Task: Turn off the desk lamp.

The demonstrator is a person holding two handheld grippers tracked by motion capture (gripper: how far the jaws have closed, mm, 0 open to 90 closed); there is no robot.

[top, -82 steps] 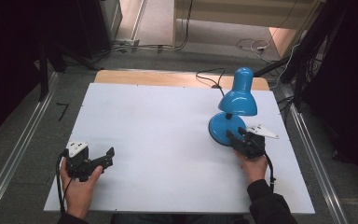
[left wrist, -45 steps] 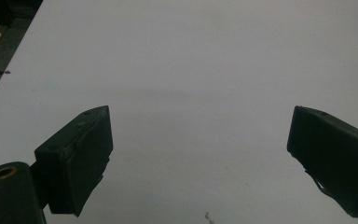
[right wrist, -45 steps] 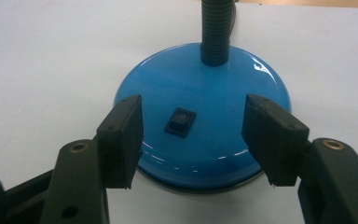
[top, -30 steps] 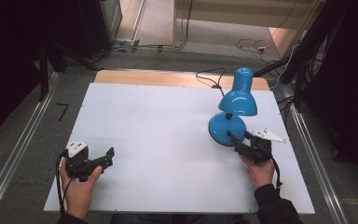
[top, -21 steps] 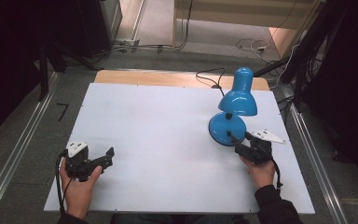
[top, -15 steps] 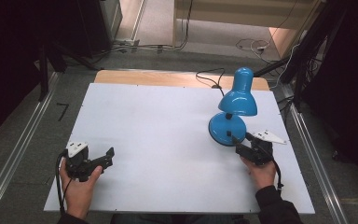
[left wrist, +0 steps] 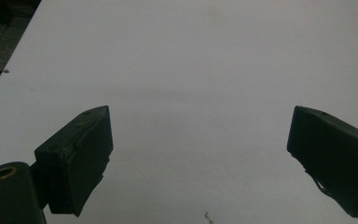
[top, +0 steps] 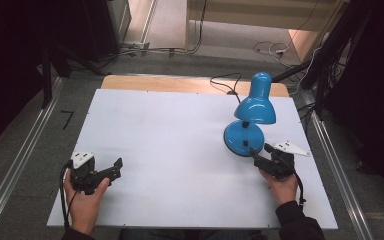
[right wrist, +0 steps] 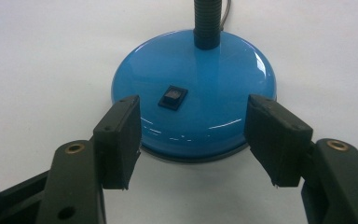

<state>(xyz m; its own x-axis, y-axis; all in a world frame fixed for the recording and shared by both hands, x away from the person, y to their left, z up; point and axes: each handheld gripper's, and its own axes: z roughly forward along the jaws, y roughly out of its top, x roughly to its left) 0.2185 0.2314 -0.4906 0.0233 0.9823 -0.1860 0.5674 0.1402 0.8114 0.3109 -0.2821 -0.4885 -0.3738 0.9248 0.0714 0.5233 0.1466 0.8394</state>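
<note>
From above, the blue lamp [top: 247, 117] stood toward the right side of the white table [top: 170, 150], its round base just beyond the right gripper [top: 263, 155], while the left gripper [top: 111, 170] rested well apart near the front left corner. Along the left gripper, the jaws stood wide apart over bare tabletop, holding nothing. Along the right gripper [right wrist: 193, 140], the jaws gaped empty before the base [right wrist: 200, 88] with its small black switch [right wrist: 173, 96]; the glossy dome looked slippery and weighty, so I judged the ribbed neck [right wrist: 207, 21] the surer hold.
</note>
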